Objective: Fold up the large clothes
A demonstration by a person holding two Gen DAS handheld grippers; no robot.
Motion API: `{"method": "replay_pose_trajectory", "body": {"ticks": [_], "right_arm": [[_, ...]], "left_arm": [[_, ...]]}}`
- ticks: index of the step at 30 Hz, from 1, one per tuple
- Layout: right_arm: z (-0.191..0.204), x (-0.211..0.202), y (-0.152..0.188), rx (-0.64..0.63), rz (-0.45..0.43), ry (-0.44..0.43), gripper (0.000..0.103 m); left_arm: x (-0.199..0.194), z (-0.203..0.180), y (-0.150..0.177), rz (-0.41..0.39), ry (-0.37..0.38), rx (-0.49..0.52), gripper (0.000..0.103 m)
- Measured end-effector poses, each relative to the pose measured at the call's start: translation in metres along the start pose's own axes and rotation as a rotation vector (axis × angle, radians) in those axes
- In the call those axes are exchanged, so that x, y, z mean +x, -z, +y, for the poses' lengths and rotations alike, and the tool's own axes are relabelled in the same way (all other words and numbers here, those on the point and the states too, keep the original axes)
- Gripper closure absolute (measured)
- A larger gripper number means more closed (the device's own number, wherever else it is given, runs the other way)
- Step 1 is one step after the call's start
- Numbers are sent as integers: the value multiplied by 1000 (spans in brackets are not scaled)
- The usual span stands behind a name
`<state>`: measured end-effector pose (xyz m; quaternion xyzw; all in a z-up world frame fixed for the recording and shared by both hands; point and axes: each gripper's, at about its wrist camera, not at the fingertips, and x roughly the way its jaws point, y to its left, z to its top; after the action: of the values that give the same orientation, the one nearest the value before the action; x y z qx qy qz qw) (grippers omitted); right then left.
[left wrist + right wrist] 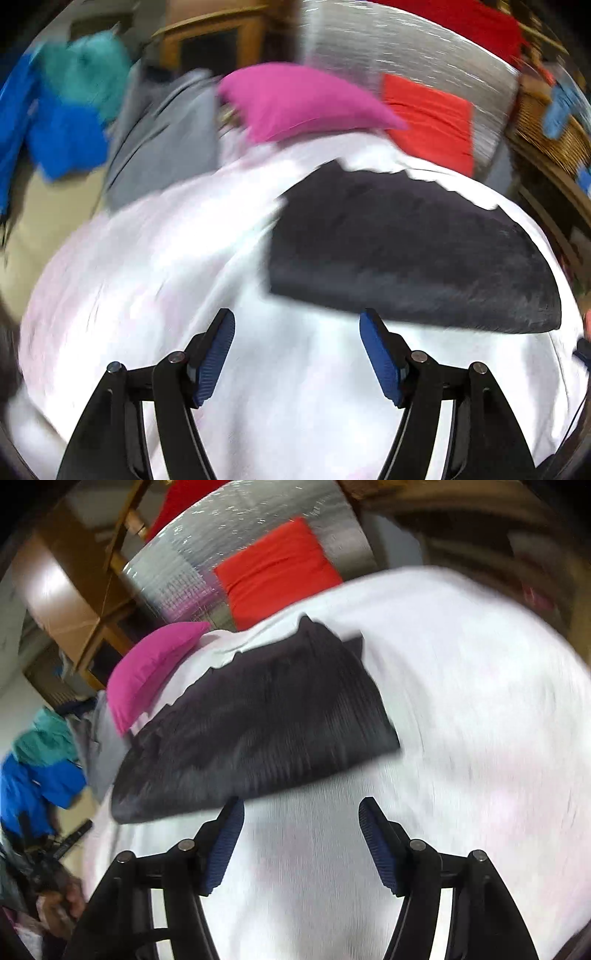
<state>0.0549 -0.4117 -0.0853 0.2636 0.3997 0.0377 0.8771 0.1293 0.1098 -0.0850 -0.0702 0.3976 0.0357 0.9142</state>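
Here, one wide white bedsheet [295, 406] spread underneath, blurred throughout; no brand, label or writing readable anywhere. On the sheet, one folded dark grey garment [406, 258], flat, just ahead of both grippers. Beyond, one magenta pillow [295, 99], one folded orange-red cloth [432, 122] on silver foil matting [388, 51], one blue-and-teal jacket [66, 110]. Left gripper [297, 336] and right gripper [301, 823]: blue pads apart, nothing between them.
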Motion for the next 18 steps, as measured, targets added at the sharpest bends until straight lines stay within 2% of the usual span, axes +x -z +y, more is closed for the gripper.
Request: {"method": "replay_pose_trajectory", "body": {"ticks": [5,9,14,18], "right_arm": [[-31,-5,28,119,17,-42,35],[-34,-3,29,150,22,-80,35],[-34,4,11,194,22,-144,31],[-41,26,-12,278,29,-182,30]], "left_arm": [[5,45,33,57,14,-148,32],[9,46,40,73,34,-177,32],[13,42,22,60,93,-196,31],[35,37,-1,82,145,-240,30]]}}
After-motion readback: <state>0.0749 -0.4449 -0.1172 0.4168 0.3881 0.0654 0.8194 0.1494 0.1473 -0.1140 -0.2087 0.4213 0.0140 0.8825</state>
